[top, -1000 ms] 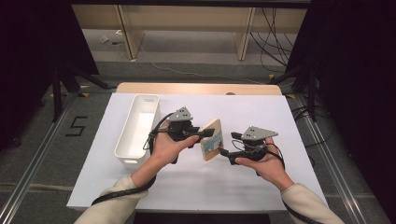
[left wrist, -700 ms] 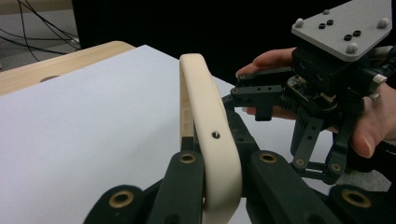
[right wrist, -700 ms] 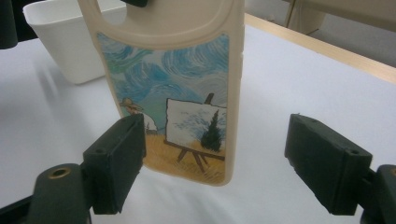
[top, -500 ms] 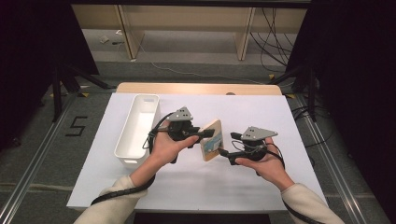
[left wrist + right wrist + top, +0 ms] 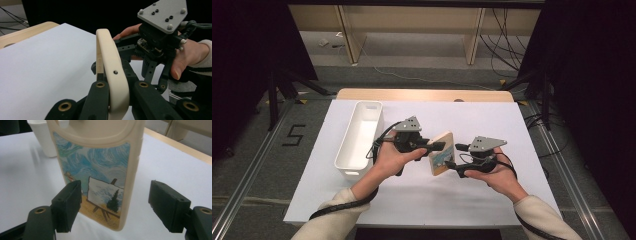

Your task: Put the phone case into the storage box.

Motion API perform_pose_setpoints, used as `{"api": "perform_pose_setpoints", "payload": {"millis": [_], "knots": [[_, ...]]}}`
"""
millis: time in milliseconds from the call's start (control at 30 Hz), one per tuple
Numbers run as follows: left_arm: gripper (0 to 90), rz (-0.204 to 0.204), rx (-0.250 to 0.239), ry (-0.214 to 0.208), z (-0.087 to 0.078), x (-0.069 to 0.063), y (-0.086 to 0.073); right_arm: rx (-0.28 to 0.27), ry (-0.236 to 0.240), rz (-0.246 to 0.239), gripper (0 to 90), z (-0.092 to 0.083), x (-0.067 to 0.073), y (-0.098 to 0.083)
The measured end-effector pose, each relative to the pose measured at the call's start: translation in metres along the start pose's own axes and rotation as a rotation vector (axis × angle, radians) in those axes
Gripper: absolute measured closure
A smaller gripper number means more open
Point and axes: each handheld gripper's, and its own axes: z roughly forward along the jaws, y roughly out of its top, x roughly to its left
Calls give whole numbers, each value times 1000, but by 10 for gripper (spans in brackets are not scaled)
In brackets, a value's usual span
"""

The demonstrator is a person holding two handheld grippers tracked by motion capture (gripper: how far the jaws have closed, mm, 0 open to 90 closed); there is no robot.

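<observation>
Cream plastic phone case with a painted swirling-sky-and-easel picture (image 5: 441,153) is held upright, clear of the table, just right of the long white plastic bin (image 5: 360,138) that lies on the white sheet (image 5: 492,125) covering the wooden table (image 5: 422,94). Left gripper (image 5: 436,146), black w/ grey three-cornered plate on top, is clamped on the case: in the left gripper view the two black jaws press either side of the case's cream rim (image 5: 110,72), edge-on to the camera. Left hand (image 5: 394,159) sits between bin and case, nearer the case.

Right gripper (image 5: 451,164), same build, comes in from the far side of the case as seen from the bin, pointing back toward it. Its jaws have just been closing, but in the right gripper view (image 5: 115,207) they stand apart, w/ the case's printed face (image 5: 100,177) between them; left pad overlaps the case's edge, right pad is well off it w/ white sheet showing in the gap. No firm grip there. Right hand (image 5: 494,172) is the hand farthest from the bin. Bin's corner also shows behind the case in the right gripper view (image 5: 47,142).
</observation>
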Motion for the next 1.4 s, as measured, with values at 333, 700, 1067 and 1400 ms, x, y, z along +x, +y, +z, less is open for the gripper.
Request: {"api": "perform_pose_setpoints", "payload": {"millis": [333,700,1067,1400], "knots": [[856,16,-2,-37,0,-2,2,0,91,-12,372,5,-4,-2],[855,18,-17,-32,-4,-2,4,6,175,18,588,2,-9,-4],[187,60,-154,140,-6,2,6,13,211,29,810,1,-6,-2],[0,94,-147,241,-5,-5,8,4,117,122,811,-1,-10,-1]]}}
